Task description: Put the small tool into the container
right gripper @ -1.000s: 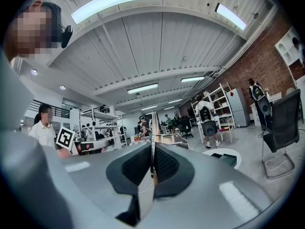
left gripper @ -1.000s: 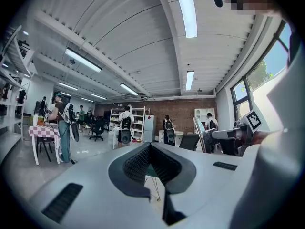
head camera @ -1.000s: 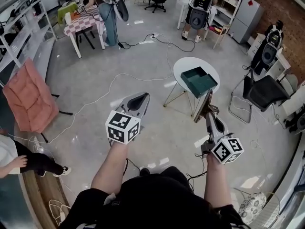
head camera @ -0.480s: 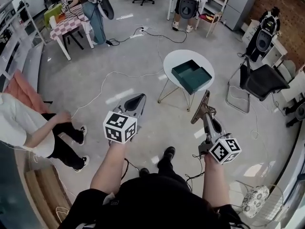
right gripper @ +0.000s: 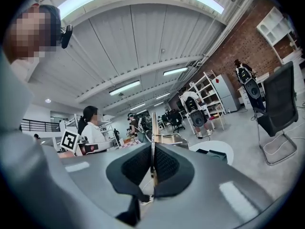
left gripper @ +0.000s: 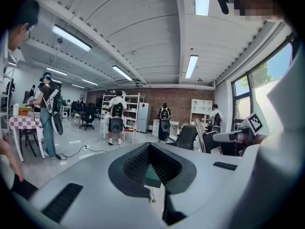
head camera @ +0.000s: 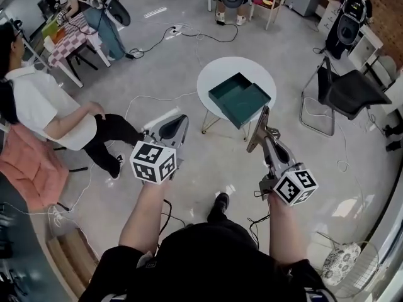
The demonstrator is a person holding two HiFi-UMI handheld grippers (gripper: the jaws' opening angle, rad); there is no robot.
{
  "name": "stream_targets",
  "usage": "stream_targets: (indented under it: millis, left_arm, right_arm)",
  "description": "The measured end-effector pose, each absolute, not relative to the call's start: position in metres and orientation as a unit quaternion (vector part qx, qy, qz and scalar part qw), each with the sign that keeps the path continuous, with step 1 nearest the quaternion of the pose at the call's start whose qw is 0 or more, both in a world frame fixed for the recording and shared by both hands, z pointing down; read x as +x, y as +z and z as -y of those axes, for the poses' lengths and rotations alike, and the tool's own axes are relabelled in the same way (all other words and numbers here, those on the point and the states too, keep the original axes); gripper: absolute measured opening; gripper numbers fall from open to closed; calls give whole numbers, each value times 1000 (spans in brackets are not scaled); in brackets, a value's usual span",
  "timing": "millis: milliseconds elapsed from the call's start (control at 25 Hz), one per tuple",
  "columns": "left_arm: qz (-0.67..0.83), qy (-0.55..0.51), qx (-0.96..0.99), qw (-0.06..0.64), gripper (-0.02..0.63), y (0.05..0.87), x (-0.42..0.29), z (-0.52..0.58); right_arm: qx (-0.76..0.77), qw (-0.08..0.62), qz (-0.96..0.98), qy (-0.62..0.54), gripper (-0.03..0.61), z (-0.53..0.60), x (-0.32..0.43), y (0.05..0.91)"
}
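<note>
Small tool point(head camera: 257, 128): I see it clamped edge-on in my right claw point(head camera: 267, 145), in the air just off the desk's near edge.
Container point(head camera: 240, 98): open teal box on the round white desk point(head camera: 214, 80).
Left claw point(head camera: 174, 128): parted, empty.

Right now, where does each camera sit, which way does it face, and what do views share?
Head view: on the person's head, facing steeply down at round table and teal container; forearms, left gripper, right gripper show.
Left gripper view: on the left gripper, level along its open jaws across the room.
Right gripper view: on the right gripper, along jaws shut on the thin tool.
Shared: all three show the teal container.
</note>
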State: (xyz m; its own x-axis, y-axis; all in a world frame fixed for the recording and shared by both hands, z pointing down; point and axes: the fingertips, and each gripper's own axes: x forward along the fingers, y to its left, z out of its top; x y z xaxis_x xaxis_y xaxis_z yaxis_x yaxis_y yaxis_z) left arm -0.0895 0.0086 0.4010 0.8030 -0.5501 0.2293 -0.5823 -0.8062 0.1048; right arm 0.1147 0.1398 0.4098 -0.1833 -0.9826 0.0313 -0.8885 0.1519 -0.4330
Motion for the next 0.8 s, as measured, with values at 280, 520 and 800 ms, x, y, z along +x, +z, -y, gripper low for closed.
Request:
stream_targets:
  millis: [280, 520, 800]
  left_arm:
    - [291, 94, 949, 72, 6, 391, -32, 15]
    - [301, 95, 947, 65, 5, 380, -21, 33]
    - [290, 90, 950, 72, 6, 385, 2, 61]
  right_arm:
    - [-616, 139, -753, -188, 12, -106, 166, 414]
    - [-605, 151, -758, -193, 12, -88, 179, 408]
    - [-598, 145, -762, -202, 12, -66, 184, 414]
